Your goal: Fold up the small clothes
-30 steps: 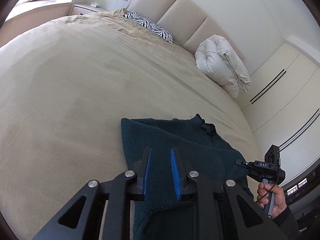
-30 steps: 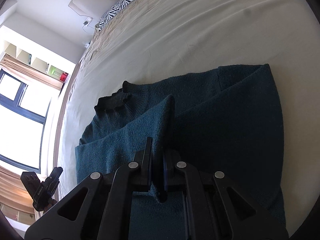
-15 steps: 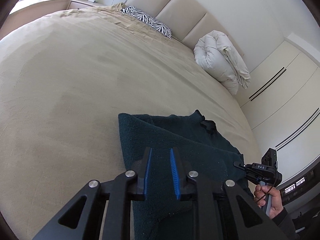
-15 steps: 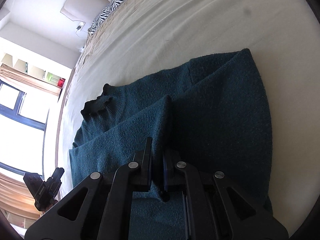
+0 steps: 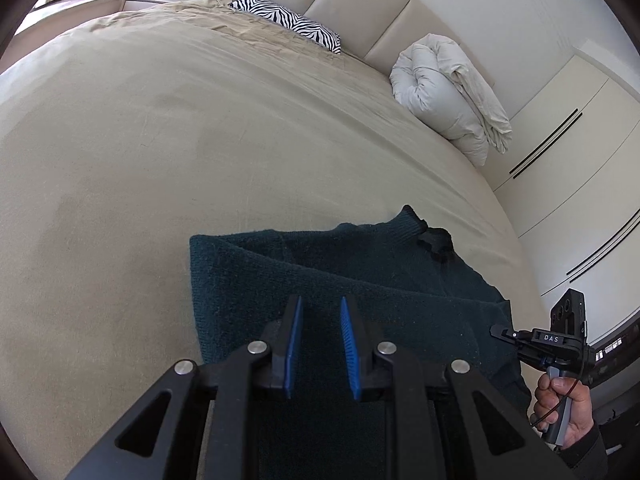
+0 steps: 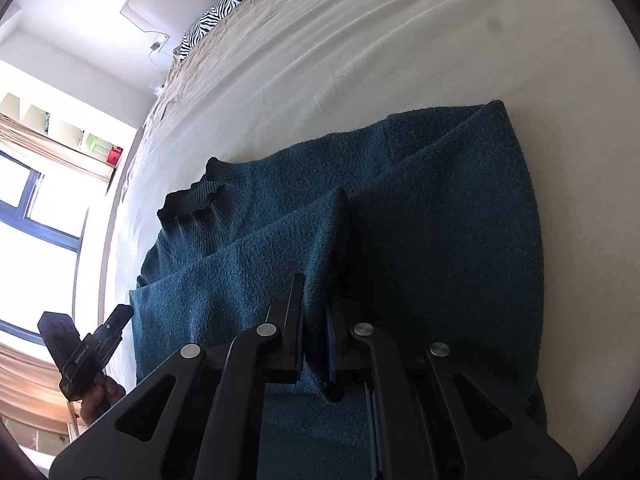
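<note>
A dark teal knit sweater (image 5: pixel 360 272) lies on the beige bed (image 5: pixel 160 152), collar toward the headboard, both sides folded in over the body. My left gripper (image 5: pixel 320 308) hovers just above its near part, blue pads apart, holding nothing. In the right wrist view the sweater (image 6: pixel 440 220) fills the middle. My right gripper (image 6: pixel 316 292) is shut on the edge of the folded-over panel near its middle. The right gripper's body also shows in the left wrist view (image 5: pixel 560 340), and the left one in the right wrist view (image 6: pixel 84 348).
A zebra-print pillow (image 5: pixel 288 20) and a rolled white duvet (image 5: pixel 444 88) lie at the headboard. Cream wardrobe doors (image 5: pixel 568 152) stand to the right. A window (image 6: pixel 36 220) and shelves are on the other side. Bare bed sheet surrounds the sweater.
Both grippers have drawn back slightly toward the bed's foot, so more of the sweater shows in each view. The right gripper keeps its hold on the fold; the left stays open.
</note>
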`<state>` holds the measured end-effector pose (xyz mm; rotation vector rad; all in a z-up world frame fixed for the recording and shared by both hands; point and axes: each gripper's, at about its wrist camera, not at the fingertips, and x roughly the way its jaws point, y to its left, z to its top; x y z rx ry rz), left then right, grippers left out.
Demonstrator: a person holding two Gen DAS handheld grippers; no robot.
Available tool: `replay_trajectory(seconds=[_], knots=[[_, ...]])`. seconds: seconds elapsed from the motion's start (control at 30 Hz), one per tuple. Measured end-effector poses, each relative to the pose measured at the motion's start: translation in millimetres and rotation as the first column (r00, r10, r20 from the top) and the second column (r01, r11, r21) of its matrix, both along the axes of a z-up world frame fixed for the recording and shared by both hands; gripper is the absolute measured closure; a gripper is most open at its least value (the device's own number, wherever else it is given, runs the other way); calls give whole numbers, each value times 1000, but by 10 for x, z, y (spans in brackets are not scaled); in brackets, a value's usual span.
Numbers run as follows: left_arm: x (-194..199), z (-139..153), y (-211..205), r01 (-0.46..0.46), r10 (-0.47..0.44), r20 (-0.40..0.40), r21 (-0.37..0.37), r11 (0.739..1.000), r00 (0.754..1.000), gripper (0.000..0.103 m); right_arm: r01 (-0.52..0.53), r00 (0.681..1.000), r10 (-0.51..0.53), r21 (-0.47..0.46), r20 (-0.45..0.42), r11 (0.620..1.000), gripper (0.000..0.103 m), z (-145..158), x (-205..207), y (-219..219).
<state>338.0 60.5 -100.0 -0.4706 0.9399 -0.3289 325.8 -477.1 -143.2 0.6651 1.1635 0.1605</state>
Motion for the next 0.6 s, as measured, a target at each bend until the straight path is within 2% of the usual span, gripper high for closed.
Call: replay_trajectory(seconds=[0.03,0.1,0.13,0.2,0.33,0.43,0.47,0.53,0.6], knots=[[37,-71,14,-3,3,-16,7,1000,1000,82,4,1000,-4,12,-6,1000,96,-37,12,-9],[97,-207,46,-1,1,-34,13,1000,999,88,18,1000,-17,36,-11,999,96,-91,8,-32],[114,-252,85,-10,9,-37,-8,1000,999,94,24,1000,-24,48,-6,999,96,-101,-4,-40],[148,-304,156,-17,14,-52,-51,999,999,98,32,999,-32,73,3,997,96,-125,-30,-69],[168,-262,262,-5,-2,-65,-108,994,998,98,84,996,-86,161,2,983,96,-184,-112,-153],[112,-81,402,2,-2,-3,-145,989,1000,84,94,995,-97,169,14,981,94,-100,-233,-140],[118,-66,426,11,-11,0,-132,991,1000,84,85,995,-93,179,36,980,94,-61,-282,-132],[171,-174,427,43,-47,-43,-96,994,998,84,80,993,-97,231,61,970,93,-36,-376,-139],[145,-292,403,73,-77,-45,-87,994,996,90,82,993,-102,272,59,959,87,-93,-441,-145]])
